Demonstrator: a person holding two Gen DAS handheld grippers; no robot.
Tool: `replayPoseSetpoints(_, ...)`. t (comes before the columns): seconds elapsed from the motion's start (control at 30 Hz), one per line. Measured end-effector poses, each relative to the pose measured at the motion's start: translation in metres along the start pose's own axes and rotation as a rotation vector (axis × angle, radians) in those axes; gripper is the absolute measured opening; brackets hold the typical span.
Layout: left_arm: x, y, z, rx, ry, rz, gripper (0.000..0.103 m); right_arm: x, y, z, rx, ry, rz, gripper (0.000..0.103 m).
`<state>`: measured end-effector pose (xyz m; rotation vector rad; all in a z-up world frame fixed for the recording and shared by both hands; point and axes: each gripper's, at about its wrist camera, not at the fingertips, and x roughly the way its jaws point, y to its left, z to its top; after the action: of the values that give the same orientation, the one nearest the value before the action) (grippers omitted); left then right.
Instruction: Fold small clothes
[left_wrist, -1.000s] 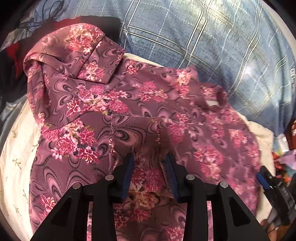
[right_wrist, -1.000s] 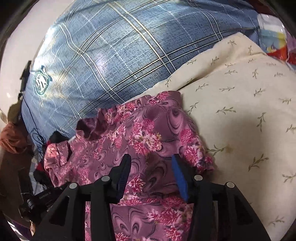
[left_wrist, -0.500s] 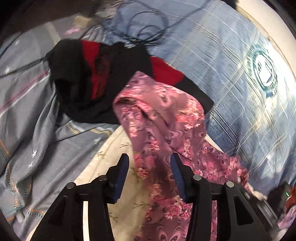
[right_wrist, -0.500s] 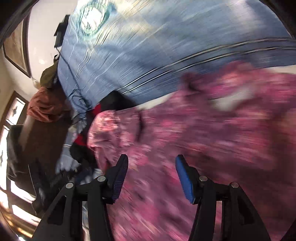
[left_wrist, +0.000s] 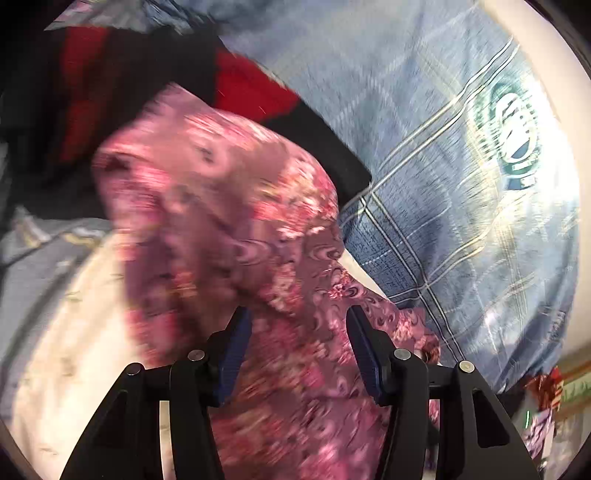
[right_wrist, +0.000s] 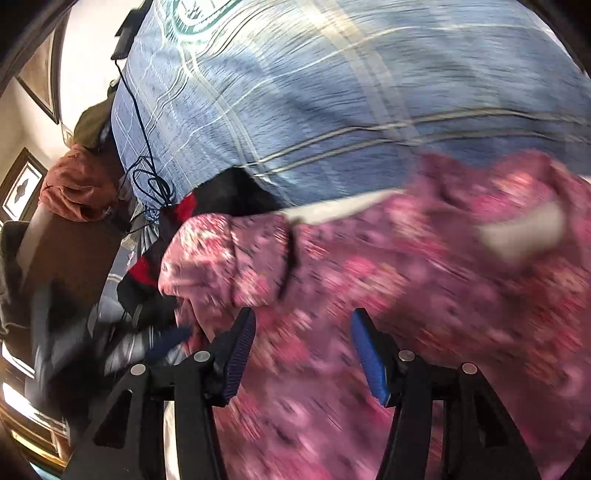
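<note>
Fingers of both grippers (left_wrist: 298, 345) (right_wrist: 303, 350) are standing apart, gripping nothing, over the blouse (left_wrist: 236, 236) (blurred), risking a bunched, multi-layer pinch.

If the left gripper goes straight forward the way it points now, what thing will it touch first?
Most likely the pink floral garment. It fills the space between and ahead of the open left gripper. The picture is blurred, so depth is uncertain. The black and red cloth lies farther behind.

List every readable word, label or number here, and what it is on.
None can be read.
Round green and white logo on the blue plaid cover: lettering too blurred.
Floral garment: pattern only, no text.
</note>
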<state>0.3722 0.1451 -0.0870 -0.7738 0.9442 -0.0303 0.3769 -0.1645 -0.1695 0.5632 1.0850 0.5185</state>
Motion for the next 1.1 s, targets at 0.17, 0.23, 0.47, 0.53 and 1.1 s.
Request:
replayPoseSetpoints(0.17, 0.047, 0.002, 0.014, -0.106, 0.086, 0.046, 0.053, -0.032, -0.048, -0.018, 0.044, 0.001, -0.024, 0.061)
replayPoseSetpoints(0.23, 0.052, 0.015, 0.017, -0.157, 0.071, 0.05, 0.053, -0.036, -0.066, -0.021, 0.075, -0.007, 0.005, 0.059)
replayPoseSetpoints(0.47, 0.068, 0.035, 0.03, -0.214, 0.033, 0.015, 0.051, -0.041, -0.081, -0.027, 0.05, -0.079, 0.121, 0.059)
replayPoseSetpoints(0.53, 0.073, 0.029, 0.035, -0.139, -0.002, 0.026, 0.019, -0.042, -0.082, -0.027, 0.052, -0.088, 0.14, 0.059)
replayPoseSetpoints(1.1, -0.014, -0.088, -0.054, 0.123, -0.024, -0.199, 0.006, -0.117, -0.114, -0.041, 0.18, -0.198, 0.112, 0.061)
